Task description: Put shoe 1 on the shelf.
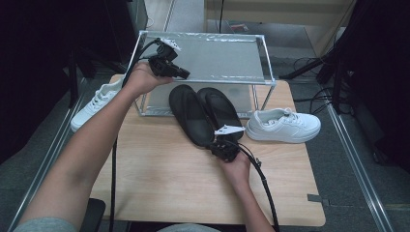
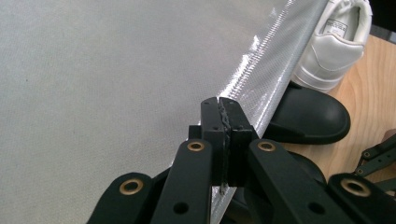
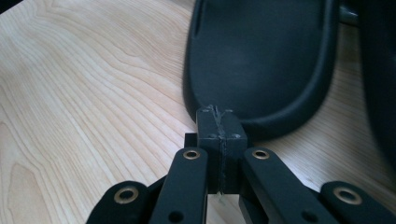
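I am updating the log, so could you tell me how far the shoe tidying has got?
Done: nothing is on the rack's shelf yet. In hand: the right gripper, shut, sits at the heel of the black slippers; the left gripper, shut, is at the shelf's edge. Left: both white sneakers.

From my high view I look forward and down over the wooden table [image 1: 159,183], taking in the shoe rack [image 1: 203,58] at its far edge. My left gripper view sits very close above the rack's grey shelf [image 2: 93,84], facing along its shiny front rail. My right gripper view hovers low, close before the rack, facing a black slipper [image 3: 261,60] that all three views share.
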